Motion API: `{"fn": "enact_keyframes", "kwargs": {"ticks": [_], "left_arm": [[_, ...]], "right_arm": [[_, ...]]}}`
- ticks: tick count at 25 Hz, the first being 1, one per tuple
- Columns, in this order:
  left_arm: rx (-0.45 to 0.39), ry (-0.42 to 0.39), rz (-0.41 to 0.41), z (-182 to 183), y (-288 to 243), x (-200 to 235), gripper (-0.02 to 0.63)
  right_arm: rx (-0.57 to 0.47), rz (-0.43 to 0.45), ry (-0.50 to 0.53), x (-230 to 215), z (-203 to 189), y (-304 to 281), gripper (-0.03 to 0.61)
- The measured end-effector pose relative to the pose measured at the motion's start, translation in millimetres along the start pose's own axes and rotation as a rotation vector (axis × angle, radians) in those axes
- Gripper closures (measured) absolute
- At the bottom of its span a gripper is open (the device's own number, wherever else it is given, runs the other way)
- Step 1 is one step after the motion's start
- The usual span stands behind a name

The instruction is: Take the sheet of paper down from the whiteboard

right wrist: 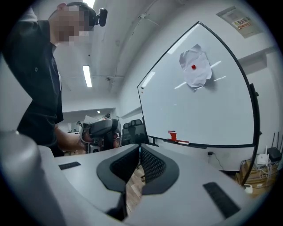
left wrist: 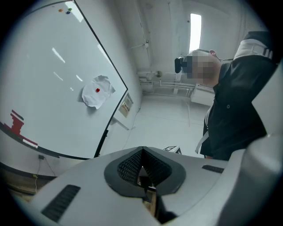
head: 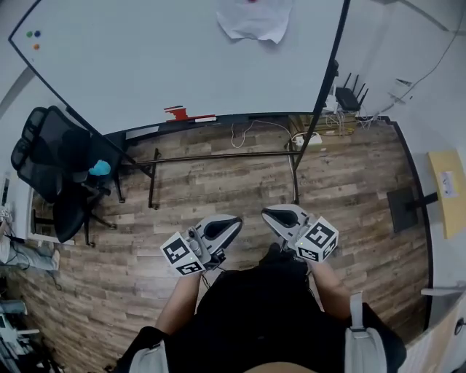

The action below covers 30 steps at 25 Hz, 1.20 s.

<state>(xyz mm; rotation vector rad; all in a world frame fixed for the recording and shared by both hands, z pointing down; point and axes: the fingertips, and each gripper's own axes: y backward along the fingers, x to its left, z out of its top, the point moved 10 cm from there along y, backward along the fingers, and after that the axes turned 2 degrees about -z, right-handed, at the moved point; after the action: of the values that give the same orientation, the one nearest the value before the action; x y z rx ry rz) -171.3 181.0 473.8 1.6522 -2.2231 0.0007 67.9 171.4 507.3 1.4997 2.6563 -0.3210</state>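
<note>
A crumpled white sheet of paper hangs high on the whiteboard, pinned by a red magnet. In the left gripper view the paper is far off on the board to the left; in the right gripper view the paper is far off at upper right. My left gripper and right gripper are held side by side close to the body, well short of the board. Both are shut with nothing between their jaws, as the left gripper and right gripper show in their own views.
A black office chair stands at the left by the board's stand. A red eraser lies on the board's tray. Cables and a router sit at the board's right end. A yellowish panel is at the far right.
</note>
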Motion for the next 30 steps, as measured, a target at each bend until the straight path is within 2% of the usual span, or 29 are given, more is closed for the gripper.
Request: {"fn": "enact_keyframes", "kwargs": {"ticks": [6, 10, 14, 17, 21, 27, 30], "left_arm": [[-0.005, -0.094, 0.106, 35.1, -56.2, 15.9, 0.603], [0.062, -0.172, 0.199, 36.1, -70.3, 21.1, 0.603], [0.134, -0.153, 0.242, 28.6, -79.1, 33.3, 0.603], [0.15, -0.129, 0.238, 25.1, -89.5, 44.6, 0.603], [0.146, -0.111, 0.189, 25.1, -102.9, 68.5, 0.603], [0.185, -0.148, 0.132, 25.8, -111.2, 124.8, 0.603], [0.147, -0.147, 0.088, 39.5, -117.9, 162.2, 0.603]], "right_arm": [[-0.033, 0.113, 0.022, -67.5, 31.1, 9.3, 0.555], [-0.045, 0.163, 0.02, -103.4, 30.6, 4.4, 0.555], [-0.062, 0.188, 0.002, -120.8, 23.1, -6.3, 0.555], [-0.059, 0.194, -0.033, -126.4, 13.0, -8.6, 0.555], [-0.011, 0.162, -0.045, -142.9, 7.1, -12.2, 0.555], [0.007, 0.041, -0.034, -172.7, 25.4, -26.3, 0.555], [0.021, -0.012, -0.032, -184.5, 34.7, -37.0, 0.555]]}}
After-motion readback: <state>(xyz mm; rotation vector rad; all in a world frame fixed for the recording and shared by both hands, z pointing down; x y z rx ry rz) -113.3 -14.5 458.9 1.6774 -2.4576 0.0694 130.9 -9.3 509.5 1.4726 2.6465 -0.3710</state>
